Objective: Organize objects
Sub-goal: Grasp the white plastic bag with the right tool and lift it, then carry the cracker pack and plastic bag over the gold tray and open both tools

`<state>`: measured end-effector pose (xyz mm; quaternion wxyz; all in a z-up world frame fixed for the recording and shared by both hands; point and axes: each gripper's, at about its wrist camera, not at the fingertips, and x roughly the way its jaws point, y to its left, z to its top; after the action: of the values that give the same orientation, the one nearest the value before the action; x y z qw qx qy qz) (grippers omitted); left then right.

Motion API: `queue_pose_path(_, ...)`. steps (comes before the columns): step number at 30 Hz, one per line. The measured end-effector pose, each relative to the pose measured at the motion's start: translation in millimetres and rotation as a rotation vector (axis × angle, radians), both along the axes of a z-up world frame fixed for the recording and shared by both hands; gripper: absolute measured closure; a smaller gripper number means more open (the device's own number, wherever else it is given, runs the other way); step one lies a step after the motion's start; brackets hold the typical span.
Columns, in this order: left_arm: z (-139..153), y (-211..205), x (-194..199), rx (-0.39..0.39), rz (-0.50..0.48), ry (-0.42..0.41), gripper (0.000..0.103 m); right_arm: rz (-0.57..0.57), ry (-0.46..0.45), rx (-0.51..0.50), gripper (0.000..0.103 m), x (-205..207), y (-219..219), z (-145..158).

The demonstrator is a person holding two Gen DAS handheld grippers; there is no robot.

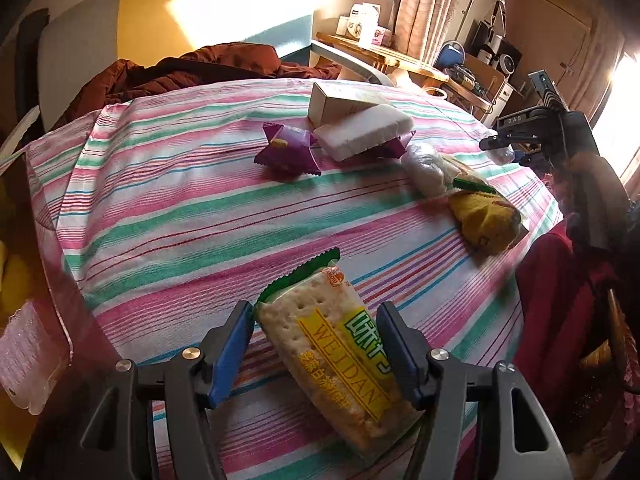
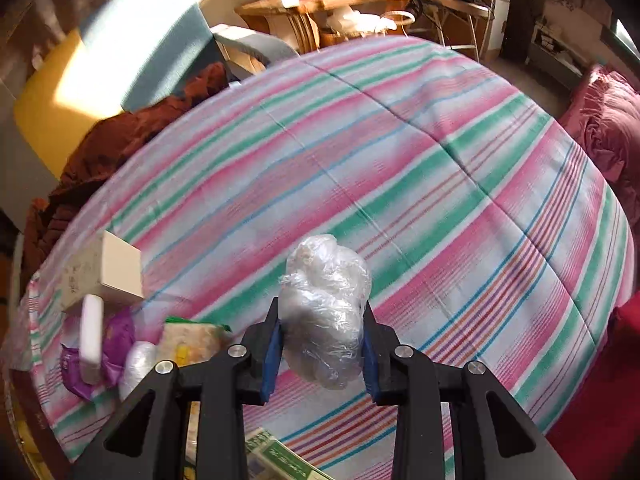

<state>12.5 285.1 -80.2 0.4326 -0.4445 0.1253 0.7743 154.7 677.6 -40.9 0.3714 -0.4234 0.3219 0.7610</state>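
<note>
The left gripper (image 1: 316, 350) clamps a flat green-and-yellow plastic-wrapped cracker packet (image 1: 336, 364) marked "WEIDAN", low over the striped pink-and-green bedcloth (image 1: 180, 216); it looks light, slick and brittle, best held across its flat sides. The right gripper (image 2: 320, 350) squeezes a soft crinkly clear plastic-wrapped bundle (image 2: 326, 312)

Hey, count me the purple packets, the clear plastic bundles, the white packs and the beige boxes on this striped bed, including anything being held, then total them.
Purple crinkly snack packets: 2
Clear plastic-wrapped bundles: 2, one lying on the bed, one held
White rectangular soft pack: 1
Beige cardboard box: 1
Total: 6
</note>
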Motion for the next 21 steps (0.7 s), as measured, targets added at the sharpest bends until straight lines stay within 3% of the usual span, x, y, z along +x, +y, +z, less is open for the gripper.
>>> queue_pose_path(5, 34, -21, 2, 0.075, 0.008, 0.045, 0.039, 0.048, 0.095, 0.040, 0.069, 13, -8, 24)
queue_pose_path(8, 51, -38, 0, 0.104, 0.032, 0.050, 0.039, 0.106, 0.135, 0.064, 0.069, -3, -31, 39)
queue_pose_path(15, 78, -105, -15, 0.156, 0.168, 0.065, 0.039, 0.327, 0.227, 0.141, 0.069, -87, -131, 62)
queue_pose_path(21, 86, -182, -37, 0.157, 0.343, 0.083, 0.039, 0.560, 0.310, 0.156, 0.069, -124, -227, 87)
